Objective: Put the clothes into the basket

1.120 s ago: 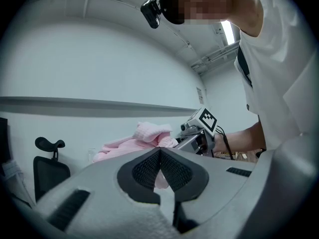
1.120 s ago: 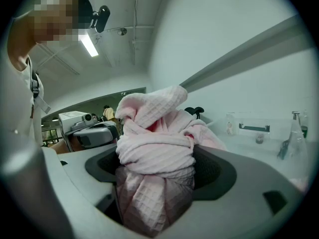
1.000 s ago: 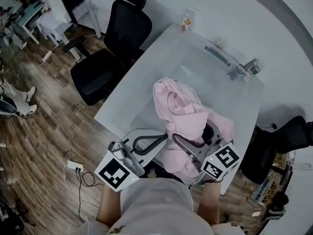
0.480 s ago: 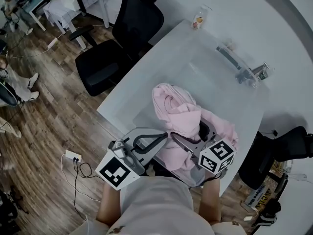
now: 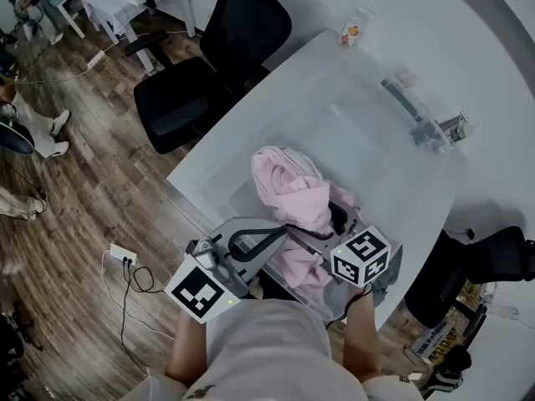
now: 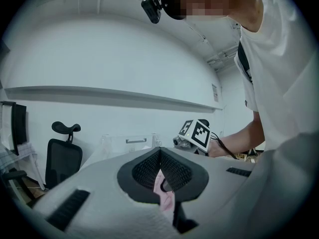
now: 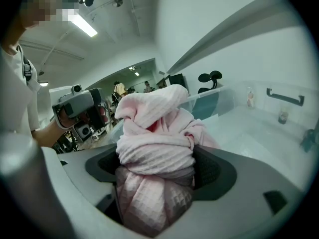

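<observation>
Nearest the camera, the person's white shirt (image 5: 267, 349), both forearms reaching forward over the near edge of the table (image 5: 276, 98). Left gripper (image 5: 280, 234) low on the left, marker cube (image 5: 201, 292) up; its own view (image 6: 160, 156) shows the fingers drawn together at the tips with a sliver of the pink garment (image 6: 164, 193) pinched between the pads. Right gripper (image 5: 326, 228) clamped on a thick bunch of the same garment (image 7: 154, 133), fingers held wide by the cloth, pads pressing both sides (image 7: 155, 171). Against a second ago, the right gripper tips more steeply down, its cube (image 5: 361, 257) nearer the table, and the jaw width looks unchanged; the left gripper sits much as before. The garment (image 5: 288, 186) was a taller heap then and now lies lower and more compact, bunched at the near part of the table between the two grippers. A clear-walled bin (image 7: 212, 101) shows behind it in the right gripper view; whether the cloth lies inside cannot be told. Farther on, a dark handle (image 5: 404, 98) on clear plastic and a small bottle (image 5: 353, 32) at the far corner. Beyond the table's left edge, black office chairs (image 5: 226, 48) and a power strip (image 5: 124, 253) on the wood floor (image 5: 75, 199).
</observation>
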Tool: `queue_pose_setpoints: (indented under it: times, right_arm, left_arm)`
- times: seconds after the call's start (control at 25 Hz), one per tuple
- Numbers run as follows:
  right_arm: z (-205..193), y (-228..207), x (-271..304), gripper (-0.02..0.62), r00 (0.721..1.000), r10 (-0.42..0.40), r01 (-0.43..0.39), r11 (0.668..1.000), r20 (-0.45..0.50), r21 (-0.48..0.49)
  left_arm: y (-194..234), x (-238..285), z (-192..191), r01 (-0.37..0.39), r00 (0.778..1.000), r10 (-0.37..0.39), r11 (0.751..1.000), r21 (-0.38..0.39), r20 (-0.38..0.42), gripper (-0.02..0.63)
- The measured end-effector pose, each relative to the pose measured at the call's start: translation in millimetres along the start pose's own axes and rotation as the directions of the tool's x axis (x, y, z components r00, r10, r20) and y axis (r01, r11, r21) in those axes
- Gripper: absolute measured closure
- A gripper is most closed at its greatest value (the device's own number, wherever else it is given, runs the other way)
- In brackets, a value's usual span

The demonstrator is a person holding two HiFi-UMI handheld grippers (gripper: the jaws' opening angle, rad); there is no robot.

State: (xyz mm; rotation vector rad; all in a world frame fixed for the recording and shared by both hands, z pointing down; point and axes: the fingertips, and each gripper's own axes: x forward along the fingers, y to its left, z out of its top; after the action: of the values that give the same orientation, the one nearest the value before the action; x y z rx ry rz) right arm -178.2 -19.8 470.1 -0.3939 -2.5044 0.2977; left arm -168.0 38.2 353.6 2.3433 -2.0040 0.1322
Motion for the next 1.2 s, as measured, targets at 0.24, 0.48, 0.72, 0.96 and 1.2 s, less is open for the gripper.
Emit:
queue_pose_setpoints:
  times: [0.24, 0.48, 0.72, 0.96, 1.2]
  right_arm:
    - [-32, -1, 13, 0.187, 0.993, 0.009, -0.011, 1.000, -0.114, -0.021]
    - [-53, -3, 23, 0.187, 0.979, 0.008, -0.018, 0.999, -0.202, -0.044]
    - [-67, -14, 28, 0.187, 0.960, -0.045, 0.026, 0.997, -0.275, -0.073]
    - [-80, -17, 33, 0.187, 0.942, -0.063, 0.031, 0.995, -0.329, -0.100]
    - [-92, -15, 39, 0.186, 0.919, -0.073, 0.022, 0.990, -0.388, -0.136]
  left_arm:
    - [-2, -2, -10, -0.017, 1.000, 0.016, 1.000, -0.011, -0.022, 0.601]
    - [-3, 1, -20, -0.013, 0.999, 0.012, 0.999, -0.031, -0.041, 0.601]
    - [-2, 4, -25, -0.013, 0.999, 0.010, 0.998, -0.055, -0.052, 0.601]
    - [-2, 7, -30, -0.007, 0.998, 0.002, 0.997, -0.073, -0.059, 0.601]
    - [-3, 5, -31, 0.012, 0.998, -0.016, 0.997, -0.074, -0.062, 0.601]
